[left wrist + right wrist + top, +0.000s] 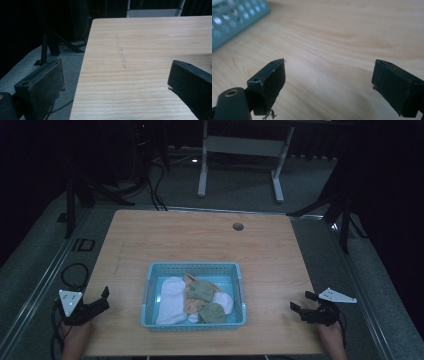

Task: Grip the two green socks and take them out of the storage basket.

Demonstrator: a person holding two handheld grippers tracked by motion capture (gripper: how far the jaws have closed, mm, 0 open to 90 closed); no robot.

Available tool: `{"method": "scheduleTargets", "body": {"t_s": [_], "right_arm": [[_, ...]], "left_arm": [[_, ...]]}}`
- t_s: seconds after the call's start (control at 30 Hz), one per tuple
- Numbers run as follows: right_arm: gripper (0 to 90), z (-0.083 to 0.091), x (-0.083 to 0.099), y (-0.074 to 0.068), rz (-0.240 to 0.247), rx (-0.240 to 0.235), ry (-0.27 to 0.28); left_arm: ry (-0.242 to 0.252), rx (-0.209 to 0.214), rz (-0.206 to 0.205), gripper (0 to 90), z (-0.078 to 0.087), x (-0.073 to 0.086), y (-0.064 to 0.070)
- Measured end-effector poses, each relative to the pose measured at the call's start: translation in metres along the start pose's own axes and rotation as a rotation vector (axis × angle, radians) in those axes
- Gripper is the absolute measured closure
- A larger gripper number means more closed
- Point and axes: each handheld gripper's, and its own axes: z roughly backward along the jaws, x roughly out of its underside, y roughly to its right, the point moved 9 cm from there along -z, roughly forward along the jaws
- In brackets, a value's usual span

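I kept left tool [101, 301] and right tool [298, 310] wide apart, empty, parked at the counter [200, 235] edges flanking the blue basket [192, 267]; socks [171, 300] lay heaped inside it, mid-counter, giving clear reach from both sides.

The bench [200, 240] is pale wood with a light grain. The basket [150, 290] on it is light blue with a perforated wall. Inside lie a white cloth [171, 300], olive-green cloths [202, 290] and a tan-orange cloth [192, 305]. Both grippers have black jaws and a grey plate on top
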Motion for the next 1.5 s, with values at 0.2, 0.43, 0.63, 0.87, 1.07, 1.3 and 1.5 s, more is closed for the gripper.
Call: {"method": "scheduleTargets", "body": {"t_s": [0.2, 0.43, 0.63, 0.87, 1.07, 1.3, 1.5], "right_arm": [[13.7, 0.003, 0.004, -0.003, -0.004, -0.078, -0.015], [13.6, 0.005, 0.008, -0.008, -0.016, -0.158, -0.056], [12.6, 0.001, 0.009, -0.015, 0.124, -0.179, -0.114], [12.6, 0.0, 0.0, -0.024, 0.183, -0.218, -0.209], [12.5, 0.001, -0.007, -0.031, 0.22, -0.231, -0.283], [12.3, -0.001, -0.013, -0.046, 0.297, -0.28, -0.357], [12.5, -0.002, -0.017, -0.056, 0.304, -0.315, -0.412]], "left_arm": [[0.0, -0.004, -0.001, 0.4, 0.0, 0.0, 0.0], [0.0, -0.002, -0.001, 0.4, 0.0, 0.0, 0.0], [-0.002, -0.003, -0.001, 0.3, 0.0, 0.0, 0.0], [-0.005, -0.006, -0.002, 0.3, 0.0, 0.0, 0.0], [-0.006, -0.005, -0.002, 0.3, 0.0, 0.0, 0.0], [-0.005, -0.002, -0.004, 0.3, 0.0, 0.0, 0.0], [-0.007, -0.002, -0.007, 0.3, 0.0, 0.0, 0.0]]}}
